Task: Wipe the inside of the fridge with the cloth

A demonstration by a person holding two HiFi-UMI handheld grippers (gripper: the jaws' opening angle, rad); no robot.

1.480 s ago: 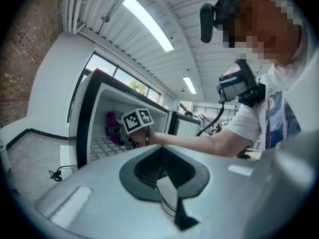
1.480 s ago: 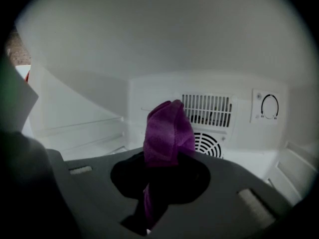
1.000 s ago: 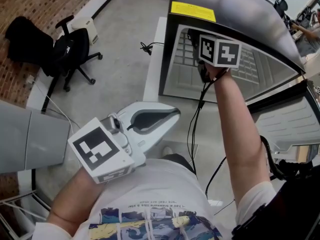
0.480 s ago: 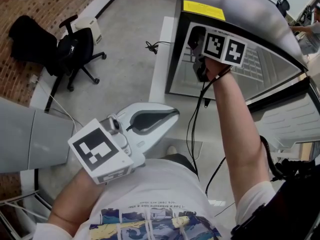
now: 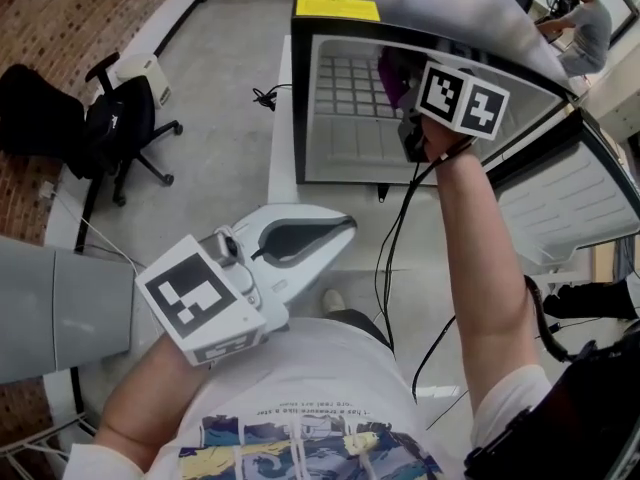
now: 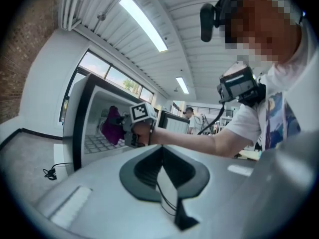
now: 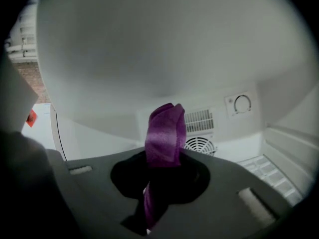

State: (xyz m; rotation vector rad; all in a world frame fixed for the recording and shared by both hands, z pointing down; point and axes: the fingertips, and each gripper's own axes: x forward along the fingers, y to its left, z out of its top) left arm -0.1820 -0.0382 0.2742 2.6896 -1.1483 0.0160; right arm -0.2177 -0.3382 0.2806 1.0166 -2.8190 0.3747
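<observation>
Two jaws of the right gripper (image 7: 162, 176) pinch the purple cloth (image 7: 164, 128), which stands up between them inside the fridge (image 5: 300, 98), apparently not yet touching any wall. The left gripper (image 5: 340, 233) hangs back by the person's torso, its jaws together on nothing. Only a narrow fold seems to be caught, so a hard press against the liner could drag the cloth free. A sweep across the back wall might also snag it on the fan vent (image 7: 199, 144) or bump the thermostat dial (image 7: 242, 104).
</observation>
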